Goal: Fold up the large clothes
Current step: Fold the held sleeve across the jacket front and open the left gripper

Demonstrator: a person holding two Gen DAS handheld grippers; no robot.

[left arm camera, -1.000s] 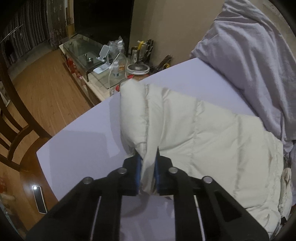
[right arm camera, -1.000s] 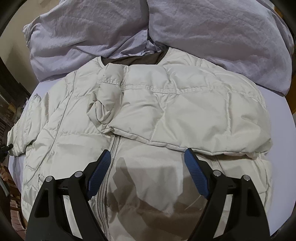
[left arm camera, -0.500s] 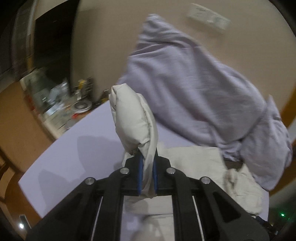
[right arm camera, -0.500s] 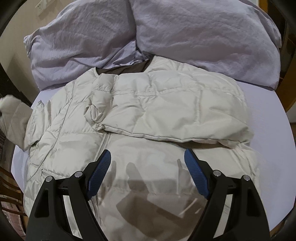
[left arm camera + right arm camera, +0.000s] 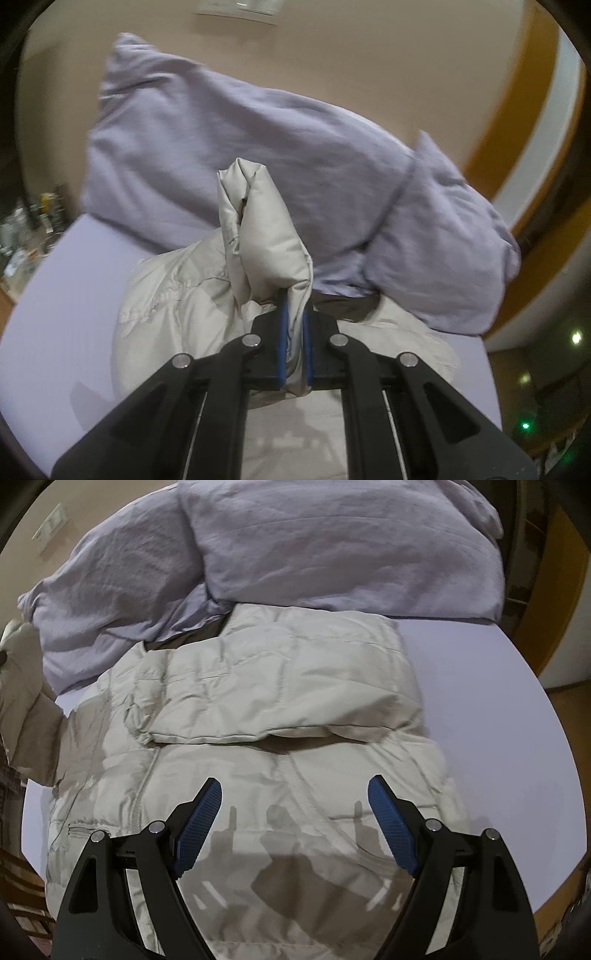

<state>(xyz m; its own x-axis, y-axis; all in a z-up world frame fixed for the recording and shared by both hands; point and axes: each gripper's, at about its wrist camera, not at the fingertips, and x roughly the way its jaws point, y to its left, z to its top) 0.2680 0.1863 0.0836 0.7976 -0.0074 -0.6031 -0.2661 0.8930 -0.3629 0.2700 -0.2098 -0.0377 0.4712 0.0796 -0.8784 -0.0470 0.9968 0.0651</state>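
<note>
You're mid sleeve-fold: your left gripper is clamped on the raised sleeve of the cream quilted puffer jacket spread on the lilac round worktop, right gripper hovering wide open, so next I'd lay that sleeve across the chest.

Both tools are matte black plastic linkages with angular, cut-out arms. The left gripper, at lower centre of its frame, shows four round silver pivot pins and thin blue pad edges. The right gripper carries four similar pins and broad blue pads with a fine dotted texture.
</note>
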